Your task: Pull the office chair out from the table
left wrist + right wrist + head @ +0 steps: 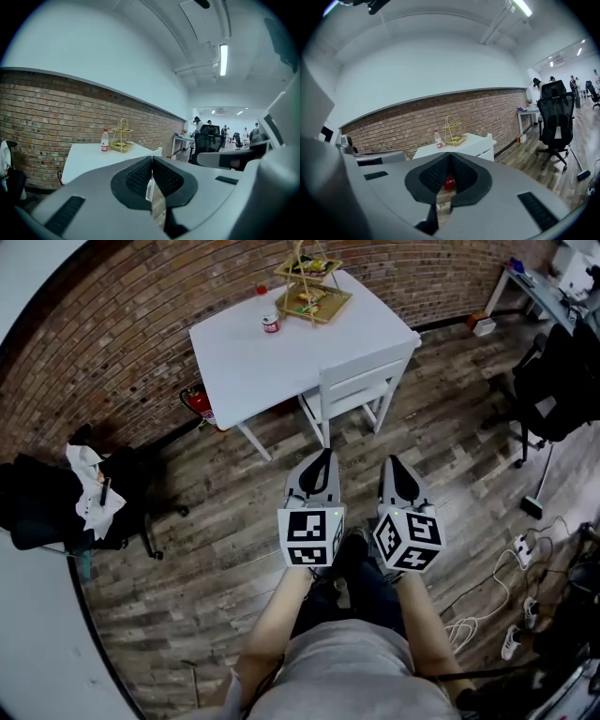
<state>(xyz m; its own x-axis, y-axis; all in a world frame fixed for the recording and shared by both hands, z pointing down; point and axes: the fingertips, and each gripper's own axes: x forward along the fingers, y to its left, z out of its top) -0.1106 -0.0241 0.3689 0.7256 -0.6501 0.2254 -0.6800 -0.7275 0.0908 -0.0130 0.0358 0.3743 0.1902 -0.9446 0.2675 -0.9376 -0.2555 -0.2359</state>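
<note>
A white wooden chair point(361, 390) is tucked under the near edge of the white table point(234, 362), its back towards me. My left gripper point(323, 457) and right gripper point(392, 463) hover side by side over the wood floor, a short way in front of the chair and pointing at it. Both are shut with nothing between their fingers. In the left gripper view the shut left gripper point(151, 159) lines up with the table point(89, 159) and the chair top point(158, 151). The right gripper view shows the shut right gripper point(450, 154) with the chair point(488, 144) beyond it to the right.
A bottle point(270, 321) and a tiered wire stand point(312, 287) sit on the table. A red fire extinguisher point(198, 404) stands by the brick wall. A black office chair with clothes point(56, 507) is at left, another point(553, 390) at right. Cables point(487, 606) lie on the floor at right.
</note>
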